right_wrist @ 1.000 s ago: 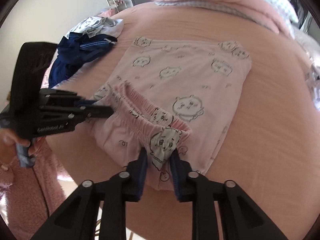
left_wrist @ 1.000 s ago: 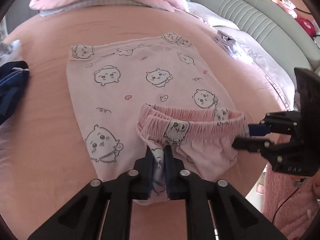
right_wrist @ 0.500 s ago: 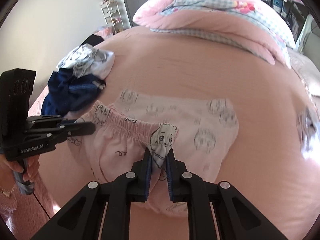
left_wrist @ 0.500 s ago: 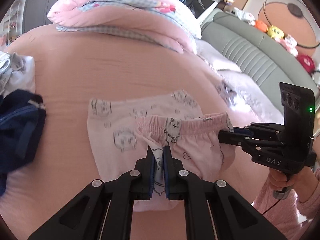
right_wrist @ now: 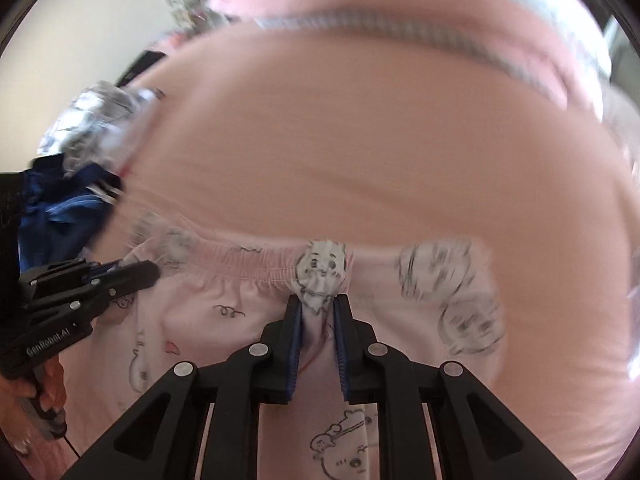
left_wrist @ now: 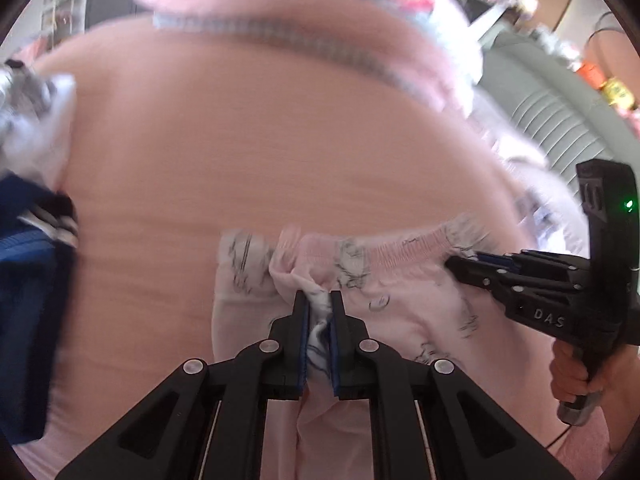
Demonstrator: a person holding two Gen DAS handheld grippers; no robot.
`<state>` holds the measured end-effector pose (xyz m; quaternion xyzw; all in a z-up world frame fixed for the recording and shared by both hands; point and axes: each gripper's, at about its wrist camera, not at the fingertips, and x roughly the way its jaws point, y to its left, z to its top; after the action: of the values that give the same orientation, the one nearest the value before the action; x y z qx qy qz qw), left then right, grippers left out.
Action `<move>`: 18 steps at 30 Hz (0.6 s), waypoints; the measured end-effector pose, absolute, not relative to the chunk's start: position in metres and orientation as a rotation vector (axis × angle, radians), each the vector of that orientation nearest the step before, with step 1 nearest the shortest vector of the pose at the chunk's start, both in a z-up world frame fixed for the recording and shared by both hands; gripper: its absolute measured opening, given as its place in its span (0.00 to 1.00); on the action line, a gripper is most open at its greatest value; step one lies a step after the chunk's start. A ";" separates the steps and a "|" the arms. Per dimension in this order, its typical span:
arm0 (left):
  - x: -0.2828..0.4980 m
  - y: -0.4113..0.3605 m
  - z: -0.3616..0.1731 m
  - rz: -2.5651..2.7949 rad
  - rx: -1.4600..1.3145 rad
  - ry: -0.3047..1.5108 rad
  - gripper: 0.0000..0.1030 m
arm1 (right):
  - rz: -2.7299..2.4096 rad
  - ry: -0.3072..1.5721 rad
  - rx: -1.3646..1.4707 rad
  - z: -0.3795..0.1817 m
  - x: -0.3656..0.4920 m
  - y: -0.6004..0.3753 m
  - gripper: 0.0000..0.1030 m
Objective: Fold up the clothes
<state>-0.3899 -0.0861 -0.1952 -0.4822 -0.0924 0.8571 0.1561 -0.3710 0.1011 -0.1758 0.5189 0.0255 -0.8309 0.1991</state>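
Pale pink pyjama pants point(left_wrist: 400, 300) with cartoon-face prints lie on the pink bed point(left_wrist: 260, 140). Their gathered waistband point(left_wrist: 400, 246) is stretched between the two grippers. My left gripper point(left_wrist: 318, 298) pinches the waistband's left end; its jaws are opening, with bunched cloth still between the pads. My right gripper point(right_wrist: 316, 300) holds the other end at a printed face, and its jaws are also opening on the cloth. Each gripper shows in the other's view: the right gripper point(left_wrist: 450, 264) and the left gripper point(right_wrist: 154, 270). The pants point(right_wrist: 240, 292) cover nearly all of the layer below.
A navy garment point(left_wrist: 24, 300) and a grey-white one point(left_wrist: 28, 92) are piled at the bed's left. A folded pink quilt point(left_wrist: 280, 8) lies at the far end. A grey-green padded sofa point(left_wrist: 560, 112) is at the right. A person's hand point(left_wrist: 572, 372) holds the right gripper.
Both grippers have carried the waistband away from me across the flat lower layer to its far edge. The folded-over part now hides most of the printed cloth. The views are motion-blurred.
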 end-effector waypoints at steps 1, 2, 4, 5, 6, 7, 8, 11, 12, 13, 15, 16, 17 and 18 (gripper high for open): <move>-0.392 -0.086 -0.198 2.449 -1.401 -0.261 0.10 | -2.321 0.008 1.462 -0.179 -0.372 0.106 0.18; -0.390 -0.088 -0.195 2.463 -1.395 -0.264 0.11 | -2.335 -0.059 1.442 -0.174 -0.369 0.114 0.21; -0.377 -0.098 -0.178 2.560 -1.332 -0.279 0.23 | -2.390 -0.210 1.382 -0.157 -0.357 0.138 0.39; -0.369 -0.104 -0.170 2.608 -1.308 -0.297 0.29 | -2.418 -0.265 1.355 -0.150 -0.350 0.150 0.45; -0.362 -0.112 -0.165 2.644 -1.297 -0.332 0.45 | -2.443 -0.306 1.345 -0.145 -0.340 0.163 0.57; -0.353 -0.120 -0.161 2.669 -1.290 -0.387 0.50 | -2.467 -0.347 1.335 -0.140 -0.330 0.175 0.60; -0.342 -0.129 -0.160 2.674 -1.294 -0.464 0.50 | -2.487 -0.383 1.331 -0.136 -0.320 0.186 0.60; -0.308 -0.142 -0.171 2.614 -1.385 -0.609 0.50 | -2.486 -0.387 1.434 -0.145 -0.284 0.204 0.60; -0.299 -0.143 -0.177 2.591 -1.412 -0.643 0.50 | -2.463 -0.375 1.475 -0.153 -0.273 0.205 0.60; -0.291 -0.144 -0.184 2.567 -1.430 -0.675 0.51 | -2.442 -0.366 1.515 -0.161 -0.263 0.205 0.60; -0.276 -0.144 -0.198 2.526 -1.474 -0.723 0.52 | -2.416 -0.384 1.571 -0.177 -0.251 0.206 0.60; -0.274 -0.143 -0.204 2.517 -1.492 -0.733 0.52 | -2.415 -0.402 1.569 -0.181 -0.248 0.204 0.61; -0.271 -0.142 -0.205 2.519 -1.472 -0.755 0.52 | -2.415 -0.419 1.566 -0.185 -0.245 0.203 0.62; -0.267 -0.143 -0.205 2.530 -1.431 -0.786 0.52 | -2.414 -0.437 1.564 -0.189 -0.243 0.202 0.65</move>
<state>-0.2673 -0.1425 -0.2049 -0.4743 -0.2604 0.8385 0.0652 -0.2425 0.2019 -0.1885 0.5339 -0.1492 -0.8242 0.1160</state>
